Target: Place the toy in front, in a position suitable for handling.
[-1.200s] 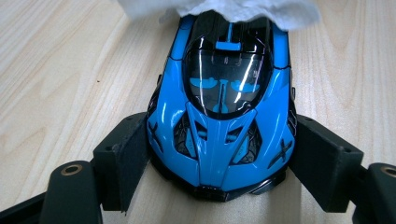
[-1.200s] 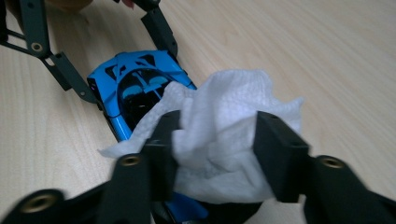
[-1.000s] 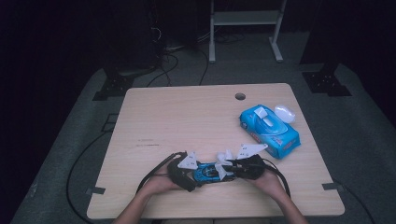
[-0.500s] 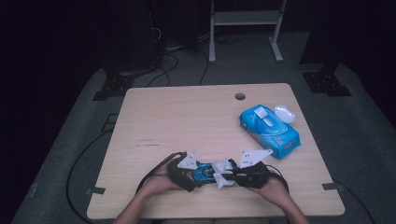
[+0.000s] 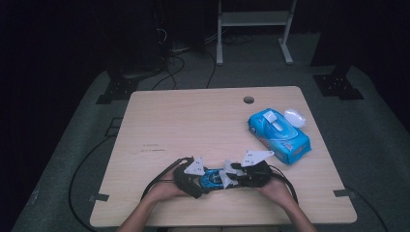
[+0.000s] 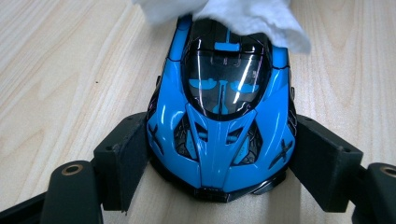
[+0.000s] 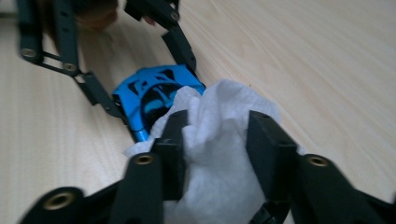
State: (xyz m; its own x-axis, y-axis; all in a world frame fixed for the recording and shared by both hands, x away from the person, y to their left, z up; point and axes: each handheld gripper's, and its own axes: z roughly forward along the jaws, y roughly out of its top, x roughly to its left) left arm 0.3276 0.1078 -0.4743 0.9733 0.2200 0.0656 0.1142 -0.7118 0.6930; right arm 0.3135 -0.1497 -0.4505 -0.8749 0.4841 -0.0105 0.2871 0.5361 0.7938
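Left hand-held gripper [image 6: 217, 168] is clamped on the blue toy car [image 6: 219, 112] near the desk [image 5: 193, 121] front edge. Right hand-held gripper [image 7: 217, 135] is pinched on a white wipe [image 7: 219, 154] pressed to the car. Wipes pack [image 5: 279, 135] print is unreadable; car windshield detail is seen in the left gripper view.

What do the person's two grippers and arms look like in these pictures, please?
Both grippers, the left gripper and the right gripper, are black, each topped by a pale grey three-cornered plate with small dark holes. Their jaws are black blocks on slim black link arms with brass-coloured rivets; the pads look like dark foam. A black cable loops off each gripper. The forearms are bare, with no sleeves in view.
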